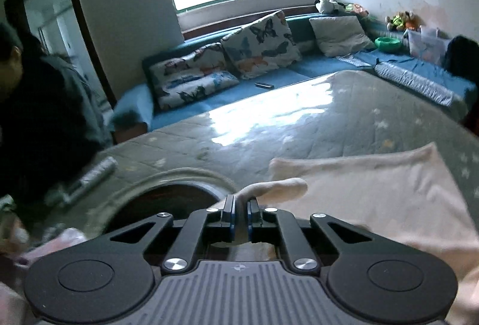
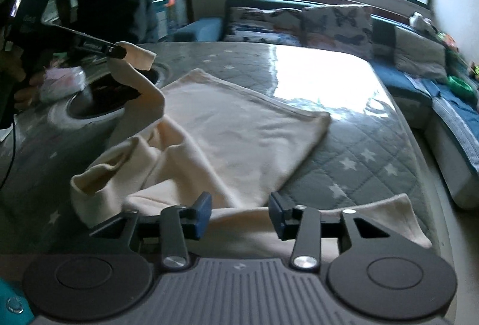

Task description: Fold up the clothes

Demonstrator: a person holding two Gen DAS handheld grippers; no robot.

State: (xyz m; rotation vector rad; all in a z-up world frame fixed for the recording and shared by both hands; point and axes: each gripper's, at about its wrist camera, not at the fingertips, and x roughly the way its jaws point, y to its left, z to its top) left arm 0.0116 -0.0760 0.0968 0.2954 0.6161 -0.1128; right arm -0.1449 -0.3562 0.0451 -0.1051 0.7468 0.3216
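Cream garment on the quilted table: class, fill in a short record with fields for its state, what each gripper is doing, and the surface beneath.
garment: cream garment, body lying flat, one sleeve lifted
left gripper: left gripper shut on the sleeve end, held above the table
right gripper: right gripper open, jaws apart over the near edge of the garment, holding nothing
surface: grey star-patterned quilted cover with a round opening beside the garment
background: blue sofa with butterfly cushions under a window
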